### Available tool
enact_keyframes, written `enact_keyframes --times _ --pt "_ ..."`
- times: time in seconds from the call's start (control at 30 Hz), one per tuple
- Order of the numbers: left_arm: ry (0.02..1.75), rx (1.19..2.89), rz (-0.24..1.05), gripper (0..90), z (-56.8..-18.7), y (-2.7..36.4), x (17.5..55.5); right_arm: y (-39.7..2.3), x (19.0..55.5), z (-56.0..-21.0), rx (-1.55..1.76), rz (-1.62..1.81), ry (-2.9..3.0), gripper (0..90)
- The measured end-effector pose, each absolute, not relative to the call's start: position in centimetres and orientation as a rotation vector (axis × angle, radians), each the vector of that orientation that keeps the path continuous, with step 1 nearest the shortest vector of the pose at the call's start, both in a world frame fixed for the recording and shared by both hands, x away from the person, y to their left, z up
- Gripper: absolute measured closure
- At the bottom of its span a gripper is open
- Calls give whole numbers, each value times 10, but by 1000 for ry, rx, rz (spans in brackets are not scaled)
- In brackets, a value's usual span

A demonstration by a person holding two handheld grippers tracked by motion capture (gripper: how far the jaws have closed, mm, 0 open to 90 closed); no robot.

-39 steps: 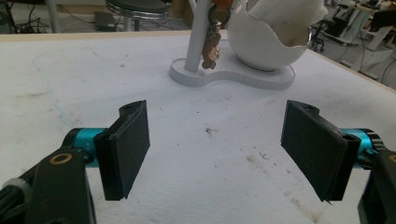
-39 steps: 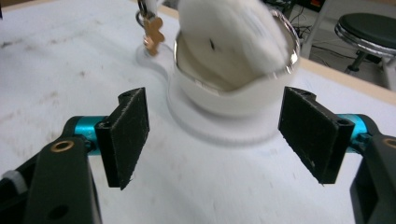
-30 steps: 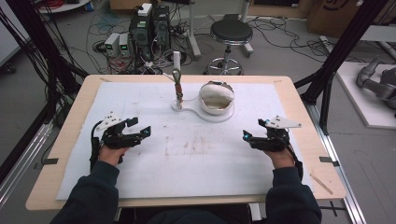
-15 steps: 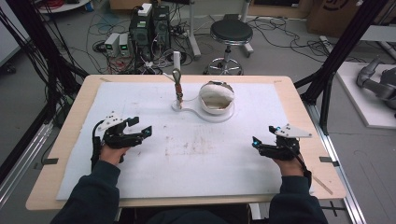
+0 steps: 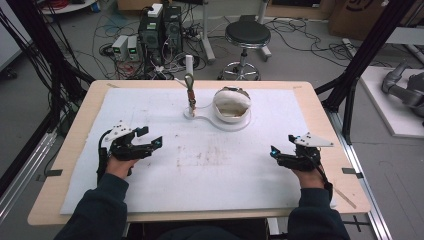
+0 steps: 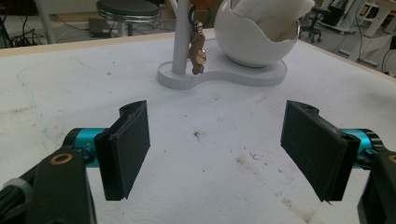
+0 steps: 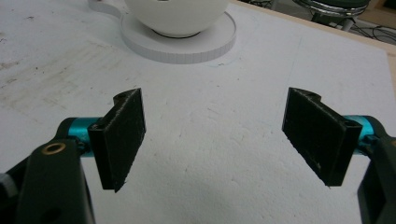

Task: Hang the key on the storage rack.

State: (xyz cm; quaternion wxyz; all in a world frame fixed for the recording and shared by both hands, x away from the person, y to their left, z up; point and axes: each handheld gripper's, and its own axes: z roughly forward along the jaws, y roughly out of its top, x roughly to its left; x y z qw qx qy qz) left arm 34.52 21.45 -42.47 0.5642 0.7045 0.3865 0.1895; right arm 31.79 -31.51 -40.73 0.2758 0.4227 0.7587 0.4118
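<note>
I hold both tools low over the white mat, one at each side, w/ a wide bare space between them. My left gripper is near the left edge of the mat and my right gripper near the right edge. I think this is a ready position: nothing is in the jaws, and both point approx. toward the far middle of the table, where the things stand.

In the left gripper view the left gripper has its jaws wide apart, only mat between them. The same for the right gripper in its own view: jaws wide, empty.

The nearest things for work are on the white stand, at the far centre of the mat, well apart from both grippers. Its base is flat w/ two round ends. On one end rises a thin white post, and from it hangs a small copper-brown charm on a ring, beside the post and above the base. On the other end sits a white bowl, shaped like an open egg shell, tilted, w/ something pale inside; I cannot tell what it is.
</note>
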Motion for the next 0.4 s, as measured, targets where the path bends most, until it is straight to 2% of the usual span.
enact_keyframes --times 0.4 --pt "923 1662 445 239 -427 215 347 -314 322 -410 1135 1111 2046 218"
